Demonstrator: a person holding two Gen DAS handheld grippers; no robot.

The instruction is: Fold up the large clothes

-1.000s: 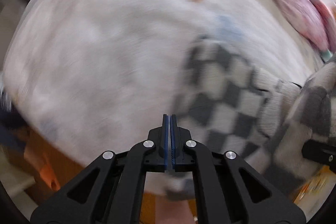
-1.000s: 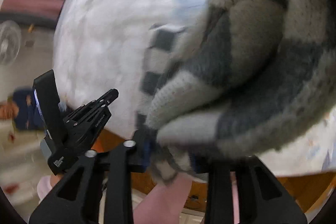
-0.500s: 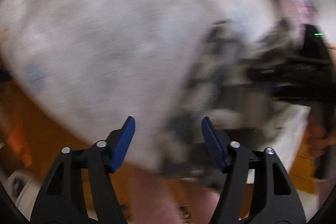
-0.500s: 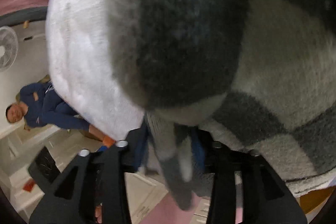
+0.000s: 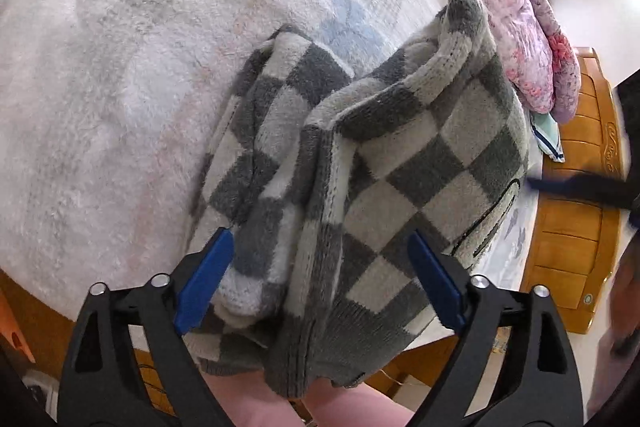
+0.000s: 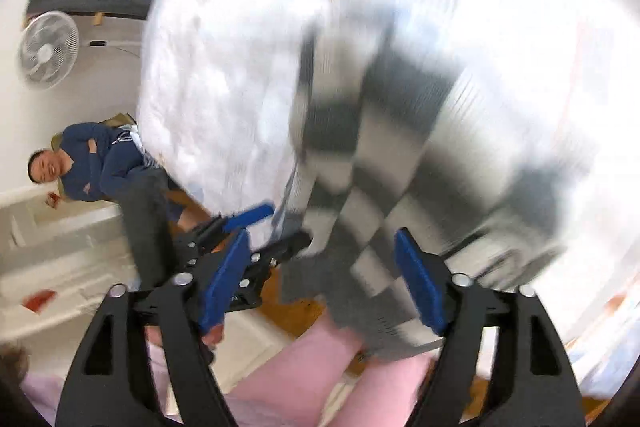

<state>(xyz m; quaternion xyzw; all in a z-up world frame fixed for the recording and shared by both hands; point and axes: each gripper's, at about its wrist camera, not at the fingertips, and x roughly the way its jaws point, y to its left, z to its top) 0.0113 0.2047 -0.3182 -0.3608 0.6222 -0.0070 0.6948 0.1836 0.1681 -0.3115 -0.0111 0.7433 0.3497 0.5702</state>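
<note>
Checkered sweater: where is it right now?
Left wrist view: the checkered sweater lies bunched on the white fluffy blanket at the bed's near edge, right of centre, hem between the open left gripper.

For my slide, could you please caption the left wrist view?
Open left hand-held gripper over a folded grey checkered sweater on a white fleece blanket.

We get soft, even daylight in the left wrist view, and it's mostly sharp: the knit of the checkered sweater (image 5: pixel 400 163) between the fingers reads clearly, with gentle shadows in its folds. Only the far right edge smears, where the right gripper (image 5: pixel 580 187) is a dark streak. Fisheye bending curves the white blanket (image 5: pixel 120 87) ahead. The right wrist view is way worse: heavy motion blur and blown-out glare up ahead on the right, while its own blue pads (image 6: pixel 420 279) stay crisp.
</note>
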